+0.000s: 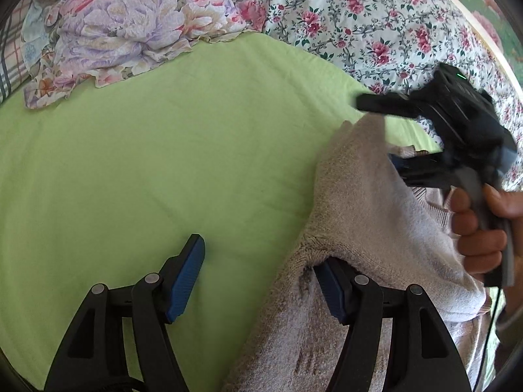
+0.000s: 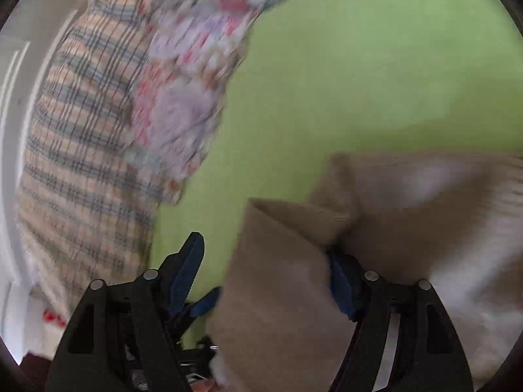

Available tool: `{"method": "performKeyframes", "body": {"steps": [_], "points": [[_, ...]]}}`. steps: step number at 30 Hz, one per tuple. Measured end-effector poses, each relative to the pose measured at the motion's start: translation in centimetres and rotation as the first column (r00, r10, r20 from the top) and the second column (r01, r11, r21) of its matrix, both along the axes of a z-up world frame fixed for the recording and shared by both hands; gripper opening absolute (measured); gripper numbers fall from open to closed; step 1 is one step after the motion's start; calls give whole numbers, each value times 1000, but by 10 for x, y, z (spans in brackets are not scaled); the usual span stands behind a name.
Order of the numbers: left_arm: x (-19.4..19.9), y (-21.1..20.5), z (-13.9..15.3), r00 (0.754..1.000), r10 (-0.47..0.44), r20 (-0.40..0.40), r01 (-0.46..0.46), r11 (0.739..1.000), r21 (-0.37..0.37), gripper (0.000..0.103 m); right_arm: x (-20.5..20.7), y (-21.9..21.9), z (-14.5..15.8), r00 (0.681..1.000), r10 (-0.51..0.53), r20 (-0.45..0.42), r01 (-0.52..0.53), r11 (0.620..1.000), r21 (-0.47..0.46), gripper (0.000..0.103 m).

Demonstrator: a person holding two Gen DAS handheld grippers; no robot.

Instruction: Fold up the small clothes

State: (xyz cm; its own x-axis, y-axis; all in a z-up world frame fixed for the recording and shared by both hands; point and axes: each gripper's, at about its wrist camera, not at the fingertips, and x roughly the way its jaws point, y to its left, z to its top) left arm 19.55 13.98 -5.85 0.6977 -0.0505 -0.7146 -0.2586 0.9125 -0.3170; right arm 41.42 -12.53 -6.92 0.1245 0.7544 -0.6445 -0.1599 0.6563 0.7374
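Note:
A beige knit garment (image 1: 366, 215) lies on the green sheet (image 1: 163, 163) at the right of the left wrist view. My left gripper (image 1: 258, 285) is open. Its left pad (image 1: 186, 281) is bare over the sheet, and the knit drapes over its right pad (image 1: 330, 290). My right gripper (image 1: 376, 134), held by a hand (image 1: 477, 228), stands open around the garment's far corner. In the blurred right wrist view my right gripper (image 2: 263, 281) is open. A fold of the garment (image 2: 287, 261) sits between its pads, and the left pad (image 2: 186, 271) is free of it.
A crumpled lilac-and-pink floral cloth (image 1: 124, 32) lies at the far left. A white rose-print quilt (image 1: 359, 16) runs along the back right. A plaid cushion (image 2: 81, 130) sits beside a white wall (image 2: 13, 114). Bare green sheet fills the middle.

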Motion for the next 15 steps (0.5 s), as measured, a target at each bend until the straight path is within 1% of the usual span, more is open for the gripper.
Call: {"method": "performKeyframes", "body": {"steps": [1,3,5,6,7,9,11,13,15], "points": [[0,1,0,1000,-2,4,2,1000,-5,68,3,6,-3,1000,4,-1,-4,1000,20,74],[1,1,-1,1000,-4,10,4,1000,-13,69,16,14,-11,999,-48,-12,48,995,87,74],[1,3,-1,1000,-7,17,7,1000,-22,70,28,11,-16,990,-144,-10,144,978,152,74],[2,3,-1,1000,-9,19,10,1000,-27,71,29,5,-17,979,-205,-3,203,966,162,74],[2,4,-1,1000,-15,21,16,999,-35,72,27,1,-18,970,-242,3,239,957,166,74],[3,4,0,999,-35,20,36,998,-48,77,20,-12,-8,952,-304,35,297,944,142,74],[4,5,3,994,-104,18,105,990,-90,79,4,-26,13,938,-332,101,324,942,86,74],[0,7,6,982,-189,25,191,971,-143,79,-27,-51,36,919,-361,157,357,933,50,74],[-4,9,10,971,-241,12,239,958,-158,79,-58,-74,54,900,-382,208,390,921,3,74]]}}
